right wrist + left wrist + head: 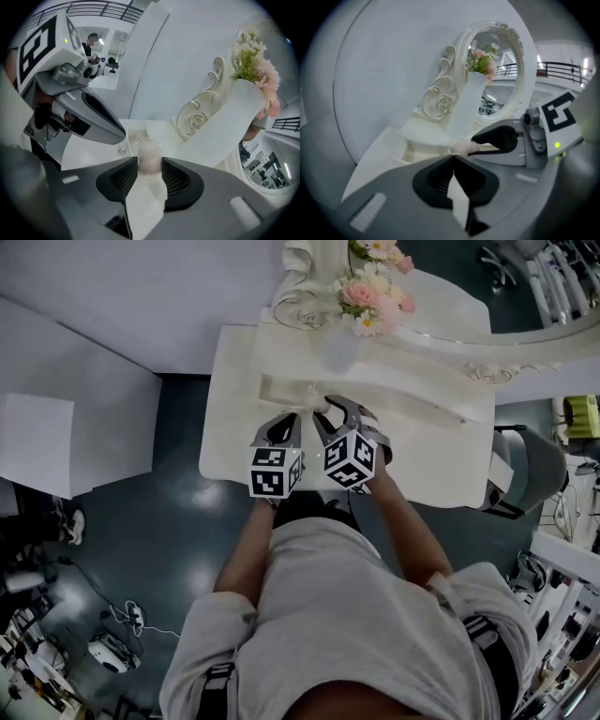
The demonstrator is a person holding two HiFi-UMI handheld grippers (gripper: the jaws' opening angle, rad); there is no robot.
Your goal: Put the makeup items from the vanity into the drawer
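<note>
The left gripper [453, 158] is slanting down over the front edge of the white vanity top [234, 442], its jaws pressing together on nothing. Just beside it, the right gripper [150, 164] is slanting down too, clamping a pale pink rounded makeup item [149, 151]. Bare top is lying open toward the left corners.

A small, pale pink makeup item [149, 153] is pinched in the right gripper [149, 165], near the open white drawer [416, 151].
</note>
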